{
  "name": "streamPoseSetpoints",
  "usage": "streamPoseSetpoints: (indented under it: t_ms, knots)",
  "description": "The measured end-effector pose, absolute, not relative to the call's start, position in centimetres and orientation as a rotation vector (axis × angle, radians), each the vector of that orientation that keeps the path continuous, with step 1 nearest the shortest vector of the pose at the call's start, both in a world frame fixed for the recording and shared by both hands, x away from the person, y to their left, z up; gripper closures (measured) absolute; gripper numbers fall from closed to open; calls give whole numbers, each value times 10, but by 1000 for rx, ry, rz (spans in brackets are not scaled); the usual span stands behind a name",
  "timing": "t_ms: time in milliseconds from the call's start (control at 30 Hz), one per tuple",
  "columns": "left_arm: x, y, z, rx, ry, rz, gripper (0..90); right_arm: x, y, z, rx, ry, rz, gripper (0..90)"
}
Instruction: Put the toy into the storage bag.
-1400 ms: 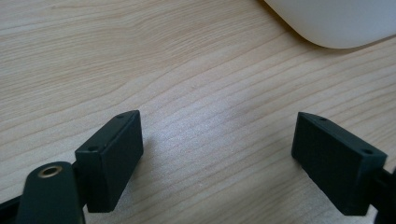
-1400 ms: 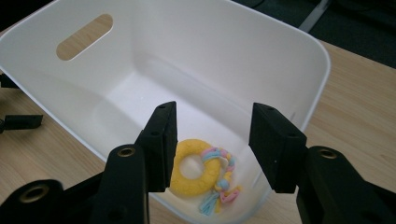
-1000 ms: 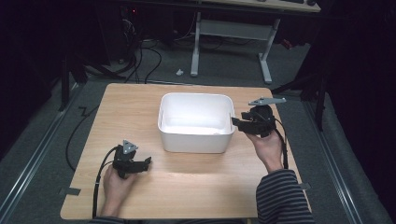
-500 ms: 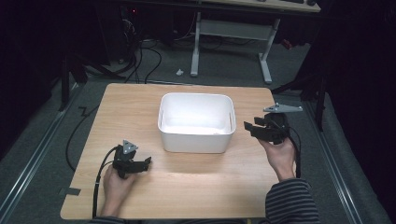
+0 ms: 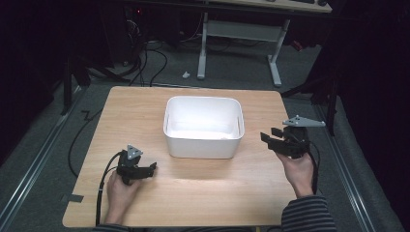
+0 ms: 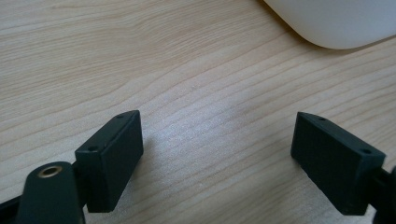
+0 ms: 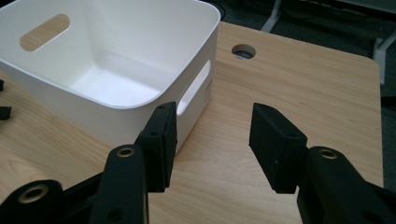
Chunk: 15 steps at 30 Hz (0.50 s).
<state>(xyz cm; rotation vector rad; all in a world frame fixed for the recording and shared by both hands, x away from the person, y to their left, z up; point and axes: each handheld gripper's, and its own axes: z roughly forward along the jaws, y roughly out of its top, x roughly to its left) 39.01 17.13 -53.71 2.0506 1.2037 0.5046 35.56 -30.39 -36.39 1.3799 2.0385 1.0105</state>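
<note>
1. A white rectangular plastic bin (image 5: 203,126) with rounded corners stands near the middle of the light wooden table (image 5: 193,193), a little toward 12 o'clock from the centre.
2. The bin is upright and its inside looks empty; in the right gripper view an oval handle slot (image 7: 45,31) is cut in the far short wall and another slot (image 7: 194,91) in the near wall.
3. The right gripper (image 5: 273,137) is held above the table at 3 o'clock from the bin, just beside its short wall and apart from it.
4. Its jaws stand partly apart with nothing between them; the black pads (image 7: 161,140) point toward the bin's near corner.
5. The left gripper (image 5: 151,167) lies low at 8 o'clock from the bin, near the table's front edge, and a hand (image 5: 121,191) holds it.
6. Its jaws stand wide apart over bare wood, gripping nothing; in the left gripper view the rounded bottom corner of the bin (image 6: 336,21) shows at 1 o'clock.
7. A round cable hole (image 7: 243,51) is in the table at 12 o'clock from the right gripper's jaws.
</note>
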Motion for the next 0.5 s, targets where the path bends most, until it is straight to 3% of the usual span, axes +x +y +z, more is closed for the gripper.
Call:
streamPoseSetpoints:
  t_ms: [500]
  knots:
    - [390,171,-537,2053,1203,507,168,338,-325,-389,1458,2006,1044,524]
